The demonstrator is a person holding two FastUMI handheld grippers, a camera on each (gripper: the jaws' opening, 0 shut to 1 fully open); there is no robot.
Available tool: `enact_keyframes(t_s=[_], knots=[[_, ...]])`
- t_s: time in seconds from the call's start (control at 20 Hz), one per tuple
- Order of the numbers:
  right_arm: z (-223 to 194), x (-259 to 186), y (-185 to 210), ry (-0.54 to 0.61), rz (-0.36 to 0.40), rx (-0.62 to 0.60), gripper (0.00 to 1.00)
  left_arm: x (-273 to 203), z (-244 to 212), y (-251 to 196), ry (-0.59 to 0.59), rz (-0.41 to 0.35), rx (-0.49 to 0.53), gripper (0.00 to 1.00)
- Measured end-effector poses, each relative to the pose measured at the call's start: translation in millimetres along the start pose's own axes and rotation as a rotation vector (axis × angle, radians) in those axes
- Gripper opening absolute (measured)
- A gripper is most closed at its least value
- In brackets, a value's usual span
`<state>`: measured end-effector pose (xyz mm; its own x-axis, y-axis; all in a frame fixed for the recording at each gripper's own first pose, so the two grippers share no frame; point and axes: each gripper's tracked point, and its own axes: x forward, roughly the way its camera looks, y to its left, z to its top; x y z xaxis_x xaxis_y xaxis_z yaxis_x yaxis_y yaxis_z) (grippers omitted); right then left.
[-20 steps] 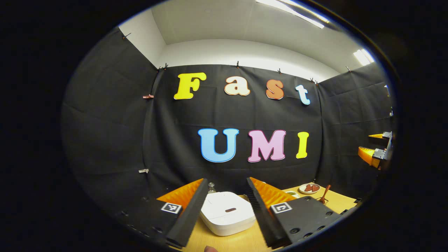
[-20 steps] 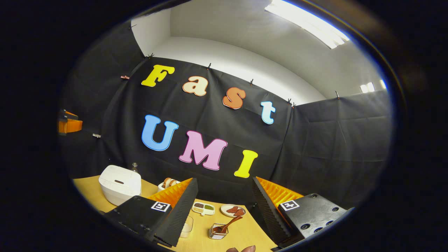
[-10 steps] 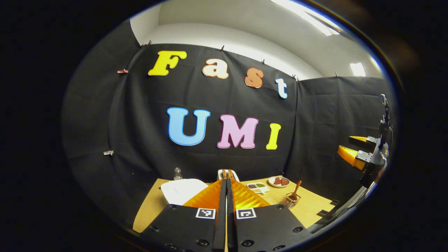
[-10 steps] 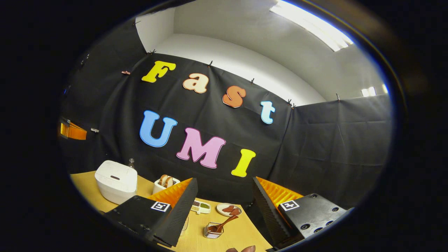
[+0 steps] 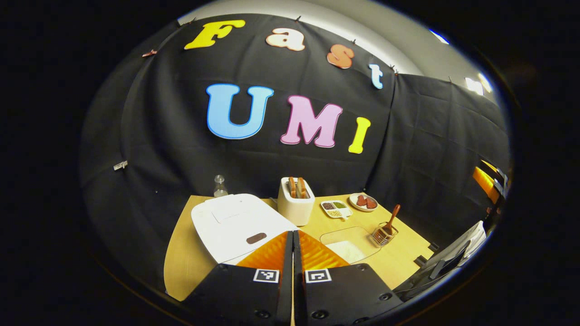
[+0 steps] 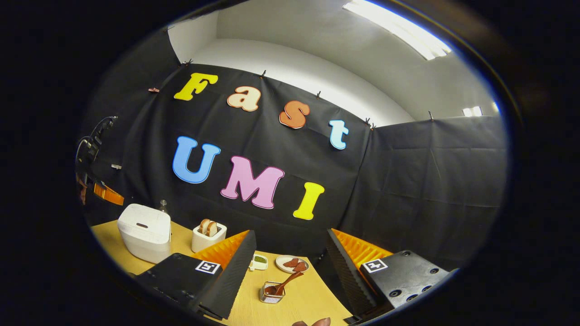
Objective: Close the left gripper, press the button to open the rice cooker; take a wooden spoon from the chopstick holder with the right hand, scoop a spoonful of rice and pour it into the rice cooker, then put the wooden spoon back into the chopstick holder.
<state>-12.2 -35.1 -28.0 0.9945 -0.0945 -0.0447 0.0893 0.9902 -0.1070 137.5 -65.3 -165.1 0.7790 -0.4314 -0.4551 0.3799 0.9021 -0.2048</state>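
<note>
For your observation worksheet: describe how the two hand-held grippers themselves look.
Both match. The left gripper and right gripper each have black blocky bodies with screw holes, a square black-and-white marker on each finger base, and wedge-shaped fingers with ribbed orange outer faces and black serrated inner pads.

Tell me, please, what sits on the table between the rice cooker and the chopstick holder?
In the right gripper view, the toaster stands between the rice cooker and chopstick holder.

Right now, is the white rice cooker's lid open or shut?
Shut: the white rice cooker has its lid lying flat, and the shut left gripper hovers near its brown button.
</note>
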Motion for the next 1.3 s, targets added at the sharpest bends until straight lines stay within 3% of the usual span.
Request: enact_keyframes(t_s=[0.3, 0.5, 0.95, 1.3], knots=[[-16.5, 14.1, -5.4, 0.036, -0.013, -0.019, 0.97, 81.7, -36.2, 41.4, 0.206, 0.014, -0.109, 0.07], [-24.0, 20.8, -14.5, 0.057, -0.03, -0.034, 0.97, 110.2, -50.1, 60.0, 0.257, 0.042, -0.144, 0.07], [-35.3, 23.8, -22.7, 0.081, -0.054, -0.047, 0.97, 125.9, -77.4, 66.7, 0.374, 0.084, 0.015, 0.07], [-26.4, 23.9, -17.7, 0.055, -0.041, -0.067, 0.97, 126.1, -76.8, 68.8, 0.385, 0.091, -0.072, 0.07]])
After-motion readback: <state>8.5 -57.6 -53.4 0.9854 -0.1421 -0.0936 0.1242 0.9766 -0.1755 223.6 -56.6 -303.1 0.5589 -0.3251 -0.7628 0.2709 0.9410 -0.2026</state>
